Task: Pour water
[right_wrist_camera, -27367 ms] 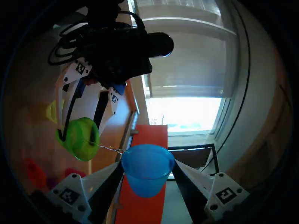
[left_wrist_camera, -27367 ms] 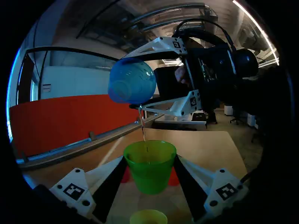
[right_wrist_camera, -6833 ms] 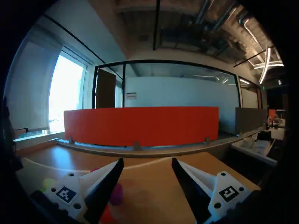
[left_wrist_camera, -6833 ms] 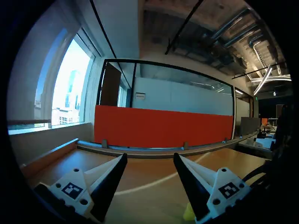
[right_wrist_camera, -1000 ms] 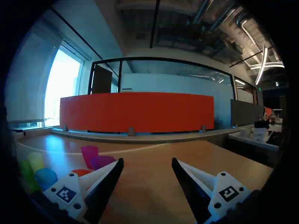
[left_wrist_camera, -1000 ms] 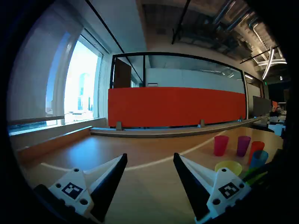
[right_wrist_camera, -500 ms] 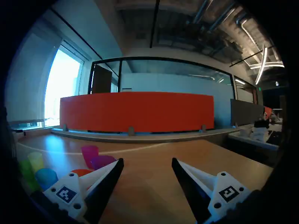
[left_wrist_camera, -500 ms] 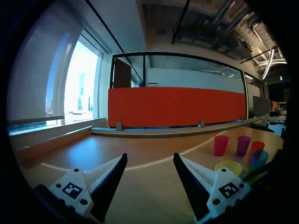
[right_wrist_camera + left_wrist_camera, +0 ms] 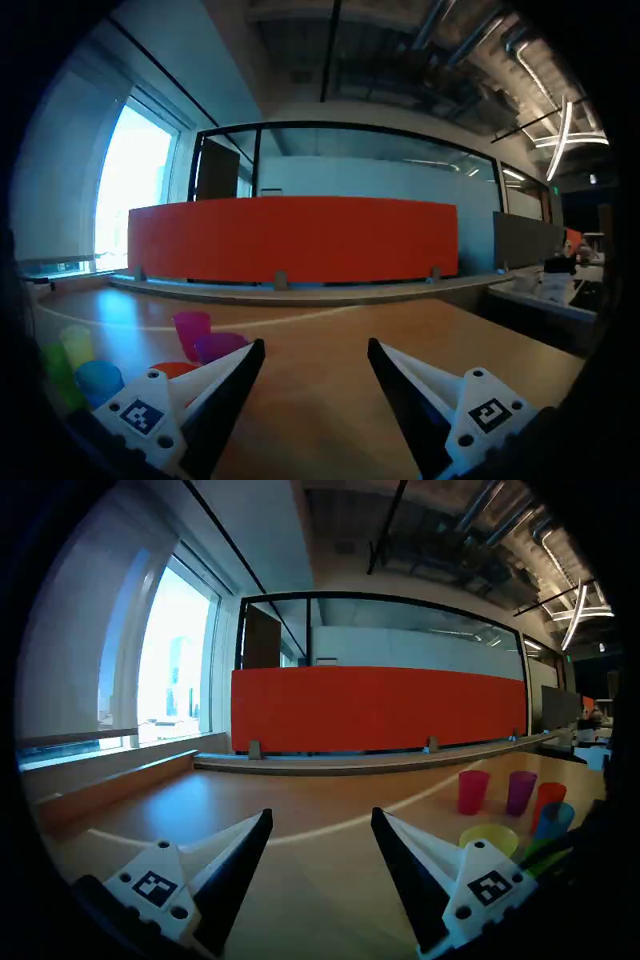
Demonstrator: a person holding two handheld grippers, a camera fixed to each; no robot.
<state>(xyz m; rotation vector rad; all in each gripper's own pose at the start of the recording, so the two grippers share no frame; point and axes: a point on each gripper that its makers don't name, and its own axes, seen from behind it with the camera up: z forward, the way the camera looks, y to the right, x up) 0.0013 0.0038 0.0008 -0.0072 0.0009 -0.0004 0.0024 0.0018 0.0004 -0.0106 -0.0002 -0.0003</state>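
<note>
Since the pour half a minute ago, both cups have left my hold. My left hand-held gripper point(image 9: 320, 811) has its two fingers spread wide with nothing between them, and my right hand-held gripper point(image 9: 314, 342) is likewise wide apart and empty. Both hang low over the wooden worktop point(image 9: 240, 792). In the left gripper view the cups stand clustered off to the right of the fingers: a yellow cup point(image 9: 489, 838) nearest, a blue cup point(image 9: 554, 822) just beside it, then a pink cup point(image 9: 473, 791), a purple cup point(image 9: 521, 792) and a red cup point(image 9: 550, 798) behind. In the right gripper view the cluster lies to the left, with a green cup point(image 9: 56, 364) at the edge. I cannot tell whether any cup holds water. An orange partition point(image 9: 376, 708) closes the worktop's far side, with a bright window point(image 9: 172, 680) to its left
</note>
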